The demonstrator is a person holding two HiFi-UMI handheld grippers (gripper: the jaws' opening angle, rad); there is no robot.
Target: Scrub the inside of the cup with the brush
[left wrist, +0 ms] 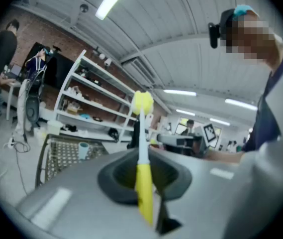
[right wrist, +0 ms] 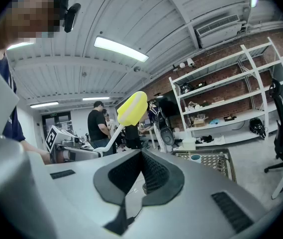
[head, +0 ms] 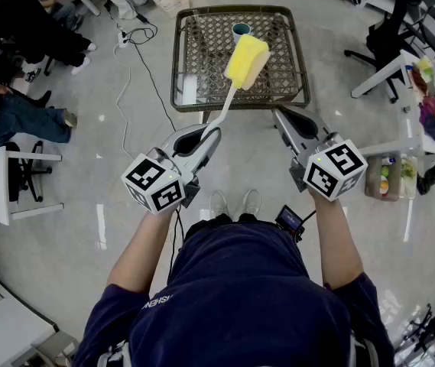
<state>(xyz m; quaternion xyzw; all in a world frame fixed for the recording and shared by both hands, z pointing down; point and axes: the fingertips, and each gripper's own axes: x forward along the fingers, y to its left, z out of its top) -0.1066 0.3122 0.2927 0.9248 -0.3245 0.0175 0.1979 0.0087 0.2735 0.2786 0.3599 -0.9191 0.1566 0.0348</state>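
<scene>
My left gripper (head: 212,132) is shut on the handle of a brush (head: 225,112), which slants up and away from me. Its yellow sponge head (head: 246,61) hangs above the wire-mesh table (head: 202,48). In the left gripper view the yellow handle (left wrist: 144,185) sits between the jaws and the sponge head (left wrist: 142,102) stands upright. A small teal cup (head: 241,30) stands at the table's far side, also seen as the cup (left wrist: 83,150) and cup (right wrist: 195,157). My right gripper (head: 278,114) is shut and empty, held level to the right of the brush, short of the table; its gripper (right wrist: 141,169) shows pads together.
A white flat object (head: 189,89) lies on the table's near left corner. Seated people (head: 26,29) and chairs are at the left, with cables (head: 129,60) on the floor. An office chair (head: 389,29) and a cluttered shelf (head: 431,90) stand at the right.
</scene>
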